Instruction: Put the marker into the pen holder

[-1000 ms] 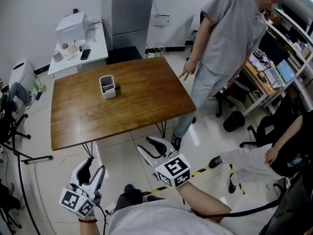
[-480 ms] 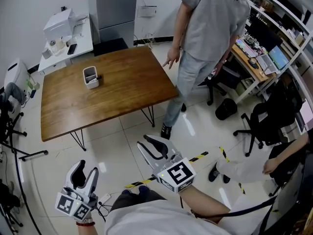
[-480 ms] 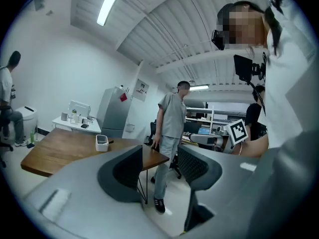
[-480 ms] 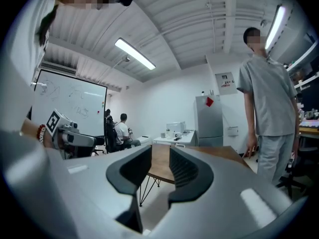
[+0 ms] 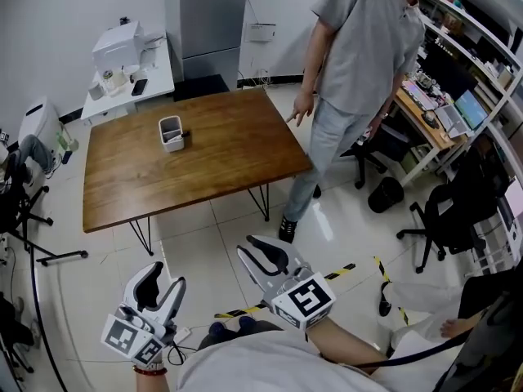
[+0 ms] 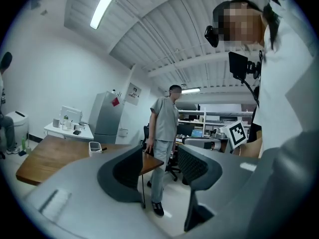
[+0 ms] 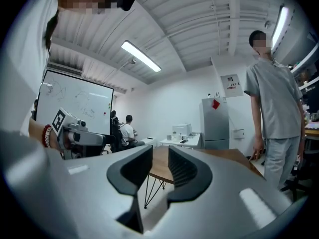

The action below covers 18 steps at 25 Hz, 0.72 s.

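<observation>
Change: the right gripper (image 5: 246,246) has just been closing its jaws, and the gap between them is narrower than a second ago; the table (image 5: 221,158) and the person (image 5: 359,47) sit a little differently in the head view.
Marker: a short dark stick (image 5: 186,134) lying flat on the wood; too small to make out a cap or a tip.
Marker's place: on the far left part of the table, just beside the holder (image 5: 171,131) on its right; whether the two touch I cannot tell.
Holder: white, boxy, upright, with an open top.
Right gripper: jaws a narrow gap apart, nothing between them, held level over the floor well short of the table.
Left gripper: (image 5: 163,276) jaws wide apart and empty, also over the floor on the near side of the table.
Person: grey shirt and pale trousers, standing at the table's far right corner with one hand hanging close to its edge.
Writing: black-and-white square markers on both grippers' cubes and no letters; a red tag on the grey cabinet (image 5: 204,15) and a notice (image 5: 261,32) on the wall, both too small to read; faint scrawl on the whiteboard (image 7: 75,103), unreadable.
</observation>
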Motion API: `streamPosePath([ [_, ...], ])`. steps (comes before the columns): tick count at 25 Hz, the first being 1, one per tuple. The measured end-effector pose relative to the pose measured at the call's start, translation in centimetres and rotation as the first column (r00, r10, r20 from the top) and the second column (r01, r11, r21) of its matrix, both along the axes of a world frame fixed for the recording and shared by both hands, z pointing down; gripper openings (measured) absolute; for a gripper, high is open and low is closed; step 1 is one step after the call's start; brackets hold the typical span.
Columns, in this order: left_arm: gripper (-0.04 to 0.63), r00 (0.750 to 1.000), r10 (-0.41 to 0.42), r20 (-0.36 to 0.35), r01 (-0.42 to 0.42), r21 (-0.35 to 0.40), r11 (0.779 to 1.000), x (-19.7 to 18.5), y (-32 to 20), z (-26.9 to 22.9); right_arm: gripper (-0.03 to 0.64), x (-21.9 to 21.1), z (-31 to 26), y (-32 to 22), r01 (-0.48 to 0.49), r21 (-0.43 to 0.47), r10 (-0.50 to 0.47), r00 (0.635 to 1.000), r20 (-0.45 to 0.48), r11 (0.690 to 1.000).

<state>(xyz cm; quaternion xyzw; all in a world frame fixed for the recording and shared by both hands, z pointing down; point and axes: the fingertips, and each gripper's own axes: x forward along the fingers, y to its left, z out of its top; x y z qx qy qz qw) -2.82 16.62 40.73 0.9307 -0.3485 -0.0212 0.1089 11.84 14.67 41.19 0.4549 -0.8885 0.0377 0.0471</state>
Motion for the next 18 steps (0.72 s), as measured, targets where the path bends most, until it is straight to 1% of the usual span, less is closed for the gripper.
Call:
streamPosePath([
  [4,0.193,1.000,0.006,0.018,-0.006,0.004,1.000,-1.0,0.2,0.0,0.092,-1.4,-0.5,0.0,0.014,0.015,-0.014,1.000,-0.010,1.000],
  [6,0.193,1.000,0.016,0.021,-0.017,0.012,1.000,-1.0,0.3,-0.3,0.092,-1.7,-0.3,0.3,0.022,0.004,-0.022,1.000,-0.015,1.000],
  [10,0.193,0.998,0.066,-0.015,-0.065,0.009,0.998,-0.1,0.6,-0.4,0.092,-2.5,0.4,0.8,0.071,-0.027,-0.071,0.997,-0.012,0.997],
  [14,0.193,0.993,0.113,-0.018,-0.113,-0.029,0.993,0.9,2.0,0.5,0.092,-3.2,1.6,1.9,0.088,-0.070,-0.088,0.996,-0.004,0.994],
  [16,0.193,0.989,0.140,-0.046,-0.141,-0.029,0.990,1.5,2.3,0.3,0.092,-3.1,1.8,2.1,0.084,-0.079,-0.085,0.996,-0.006,0.993],
  [18,0.193,0.982,0.171,-0.084,-0.173,-0.012,0.985,2.3,2.2,-0.2,0.092,-2.6,1.5,1.9,0.079,-0.073,-0.081,0.997,-0.020,0.994],
])
